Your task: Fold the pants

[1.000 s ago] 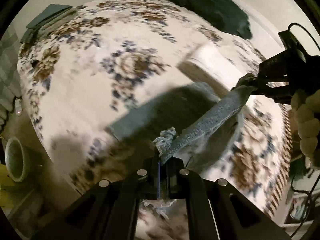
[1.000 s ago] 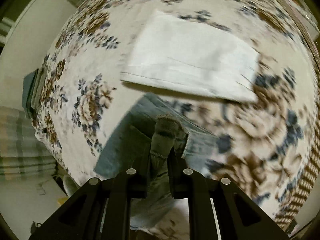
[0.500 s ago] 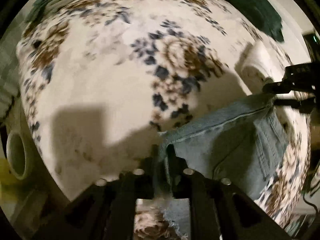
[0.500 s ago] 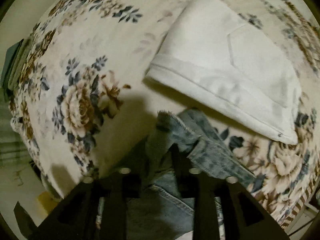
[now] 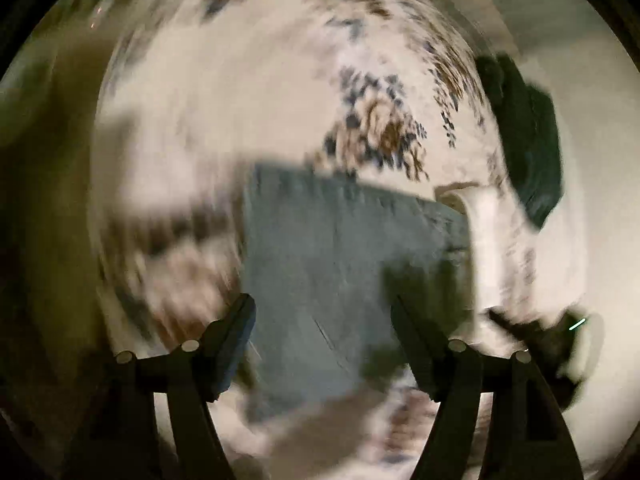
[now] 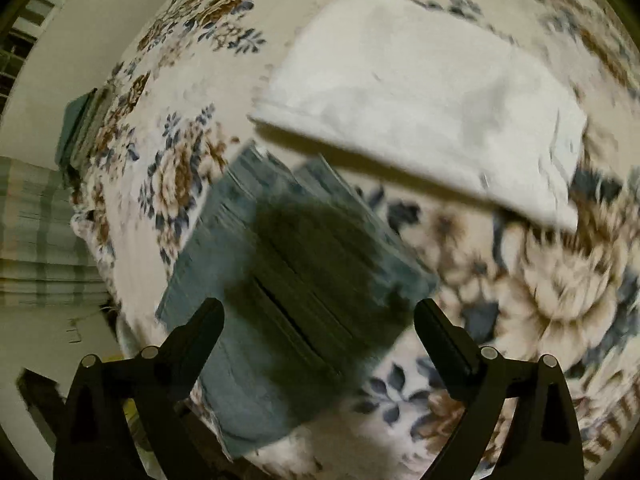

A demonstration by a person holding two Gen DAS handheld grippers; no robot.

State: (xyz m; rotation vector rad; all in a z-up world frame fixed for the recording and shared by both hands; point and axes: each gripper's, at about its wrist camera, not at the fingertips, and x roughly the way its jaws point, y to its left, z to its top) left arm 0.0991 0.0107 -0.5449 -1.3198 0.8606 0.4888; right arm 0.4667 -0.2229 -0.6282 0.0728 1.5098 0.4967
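Lying flat on the floral bed cover [image 6: 532,292], the denim pants [image 6: 280,288] form a folded rectangle just beside a folded white garment [image 6: 420,108]; whether the two touch is lost in motion blur. Both the left gripper [image 5: 322,320] and the right gripper [image 6: 318,320] hover above the denim with jaws spread wide and nothing held between them. Judging from that, the fold looks laid down, and the main risk is a careless pass: a low finger could snag the top layer and drag it open, or nudge the denim into the white garment and skew both stacks. Stiff denim may also spring back along a crease if not pressed. Counted: one pair of denim pants, one white garment, one dark green garment [image 5: 528,140] near the far edge, two grippers.
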